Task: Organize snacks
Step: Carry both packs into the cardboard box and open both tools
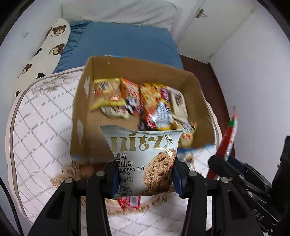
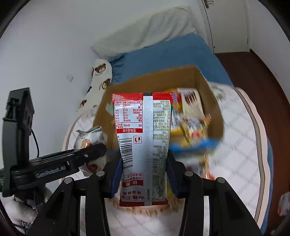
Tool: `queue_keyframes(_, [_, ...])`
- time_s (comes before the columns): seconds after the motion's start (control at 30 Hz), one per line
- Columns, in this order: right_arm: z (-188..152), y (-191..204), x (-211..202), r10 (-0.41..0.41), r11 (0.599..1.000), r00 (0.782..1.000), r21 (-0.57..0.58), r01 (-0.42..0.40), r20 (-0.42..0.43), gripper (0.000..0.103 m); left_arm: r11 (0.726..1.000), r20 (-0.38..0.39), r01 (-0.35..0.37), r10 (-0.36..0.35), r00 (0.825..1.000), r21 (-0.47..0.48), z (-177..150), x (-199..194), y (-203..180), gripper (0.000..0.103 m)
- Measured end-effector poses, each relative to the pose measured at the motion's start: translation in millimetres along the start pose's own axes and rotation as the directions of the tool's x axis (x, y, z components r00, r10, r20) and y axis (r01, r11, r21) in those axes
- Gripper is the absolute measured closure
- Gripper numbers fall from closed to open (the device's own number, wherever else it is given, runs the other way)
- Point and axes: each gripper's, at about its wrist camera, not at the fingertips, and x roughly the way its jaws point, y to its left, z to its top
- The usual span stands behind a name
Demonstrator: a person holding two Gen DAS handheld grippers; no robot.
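While both packets are hanging low in frame ahead of the open brown cardboard box (image 1: 137,72) of mixed snacks, the left gripper (image 1: 145,174) is pinching a silver cranberry-oat cookie pouch (image 1: 145,159) by its sides. The right gripper (image 2: 143,174) is clamping a red-and-silver seamed sachet (image 2: 145,145) likewise, evidently so each can drop into the box at centre frame.

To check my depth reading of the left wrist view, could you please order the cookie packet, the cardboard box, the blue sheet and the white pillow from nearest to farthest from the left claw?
1. cookie packet: gripped in the left claw.
2. cardboard box: just beyond, on the quilt.
3. blue sheet: behind the box.
4. white pillow: at the far wall.
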Motion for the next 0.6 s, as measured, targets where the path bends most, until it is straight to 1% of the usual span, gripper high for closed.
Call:
queue_keyframes(0.03, [11, 2, 10, -0.003, 1.0, 1.0, -0.005, 0.003, 0.002, 0.056, 1.0, -0.009, -0.007, 0.007, 1.0, -0.015, 14, 7, 5, 0.059])
queue_keyframes(0.07, [21, 4, 16, -0.01, 1.0, 1.0, -0.015, 0.01, 0.004, 0.056, 1.0, -0.03, -0.015, 0.015, 0.999, -0.018, 26, 17, 9, 0.059])
queue_keyframes(0.1, [35, 6, 27, -0.022, 0.999, 1.0, -0.028, 0.022, 0.001, 0.056, 0.999, -0.049, -0.018, 0.016, 0.999, -0.033, 36, 28, 13, 0.059])
queue_keyframes(0.13, [42, 7, 35, -0.029, 0.999, 1.0, -0.034, 0.029, -0.003, 0.056, 0.998, -0.078, -0.019, 0.014, 0.997, -0.058, 45, 42, 21, 0.059])
queue_keyframes(0.2, [58, 6, 60, -0.045, 0.998, 0.999, -0.046, 0.044, -0.027, 0.056, 0.996, -0.133, -0.021, 0.009, 0.991, -0.089, 57, 66, 33, 0.059])
queue_keyframes(0.27, [71, 3, 89, -0.069, 0.996, 0.996, -0.06, 0.066, -0.062, 0.056, 0.992, -0.183, -0.032, 0.01, 0.983, -0.118, 63, 89, 44, 0.059])
queue_keyframes(0.33, [74, -2, 115, -0.083, 0.995, 0.992, -0.068, 0.077, -0.093, 0.056, 0.989, -0.229, -0.046, 0.013, 0.973, -0.139, 64, 110, 53, 0.059])
queue_keyframes(0.4, [72, -6, 136, -0.099, 0.993, 0.987, -0.072, 0.09, -0.128, 0.056, 0.986, -0.259, -0.049, 0.006, 0.966, -0.159, 60, 122, 59, 0.059])
queue_keyframes(0.53, [62, -18, 166, -0.099, 0.995, 0.976, -0.048, 0.092, -0.191, 0.056, 0.984, -0.296, -0.07, 0.018, 0.955, -0.166, 52, 138, 67, 0.058])
queue_keyframes(0.6, [56, -24, 181, -0.091, 0.996, 0.965, -0.035, 0.085, -0.246, 0.052, 0.983, -0.294, -0.07, 0.018, 0.956, -0.169, 52, 144, 70, 0.052])
